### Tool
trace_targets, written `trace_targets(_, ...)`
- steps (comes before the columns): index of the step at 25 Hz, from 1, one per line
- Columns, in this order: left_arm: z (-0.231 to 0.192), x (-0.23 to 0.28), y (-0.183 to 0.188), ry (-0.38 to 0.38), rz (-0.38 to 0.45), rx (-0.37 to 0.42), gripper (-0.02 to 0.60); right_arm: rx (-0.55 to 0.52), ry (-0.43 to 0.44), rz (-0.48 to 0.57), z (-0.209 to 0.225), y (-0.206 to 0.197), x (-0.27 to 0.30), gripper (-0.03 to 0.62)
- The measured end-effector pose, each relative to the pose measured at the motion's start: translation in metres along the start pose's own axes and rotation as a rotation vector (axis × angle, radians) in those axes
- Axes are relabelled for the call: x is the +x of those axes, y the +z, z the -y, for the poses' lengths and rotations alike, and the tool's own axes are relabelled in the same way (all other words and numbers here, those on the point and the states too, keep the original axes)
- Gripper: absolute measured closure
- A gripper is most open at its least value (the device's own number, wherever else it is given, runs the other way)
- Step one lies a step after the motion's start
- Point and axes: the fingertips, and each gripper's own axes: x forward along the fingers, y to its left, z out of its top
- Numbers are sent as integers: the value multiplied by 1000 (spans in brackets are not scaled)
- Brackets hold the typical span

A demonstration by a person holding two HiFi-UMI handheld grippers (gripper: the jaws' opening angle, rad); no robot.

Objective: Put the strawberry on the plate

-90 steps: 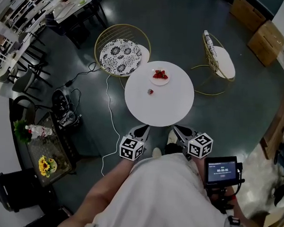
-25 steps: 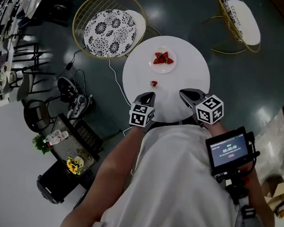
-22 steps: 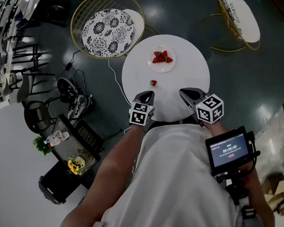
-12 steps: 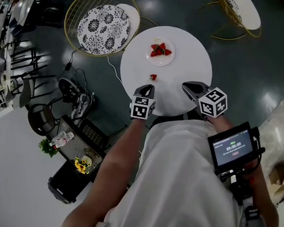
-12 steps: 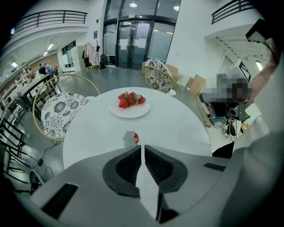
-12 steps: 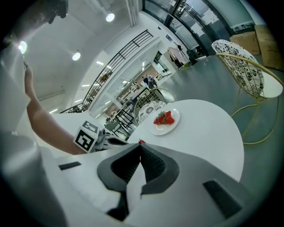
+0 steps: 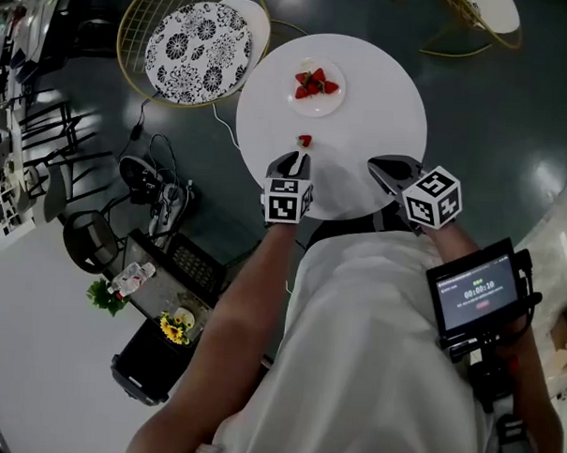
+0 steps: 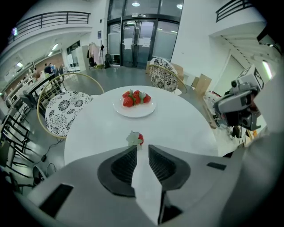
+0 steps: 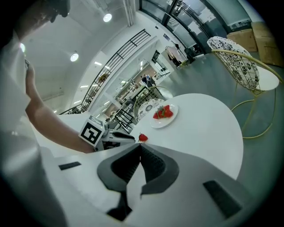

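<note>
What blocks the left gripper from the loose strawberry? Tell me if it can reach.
Probably yes. The left gripper points at the strawberry, which lies on bare table just beyond its tips. Its jaws have just been opening, nothing between them, nothing in the way.

Writing turns up in one spot only: the small screen (image 7: pixel 478 293) at the right edge of the head view shows a timer-like row of digits, too small to read. The left cube (image 7: pixel 286 200) and right cube (image 7: pixel 433 197) carry black-and-white square code patterns.
</note>
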Motion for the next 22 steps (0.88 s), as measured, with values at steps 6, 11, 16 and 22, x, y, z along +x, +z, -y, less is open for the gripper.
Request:
trace_targets(6,-5,8,5,14,-5,-25,494,25,-12,18,2,-8,-5,586)
trace_targets(11,-9,19,9,21,-17,-34,494,46,-29,35,7,-14,-10,586)
trace_targets(16,-12,28,9,33,-44,-50,459,63,-48,45,10,-21,-16,586)
trace_targets(22,-17,34,7,58,-79,-67,459,71,-52,55,13,-20,-18,586)
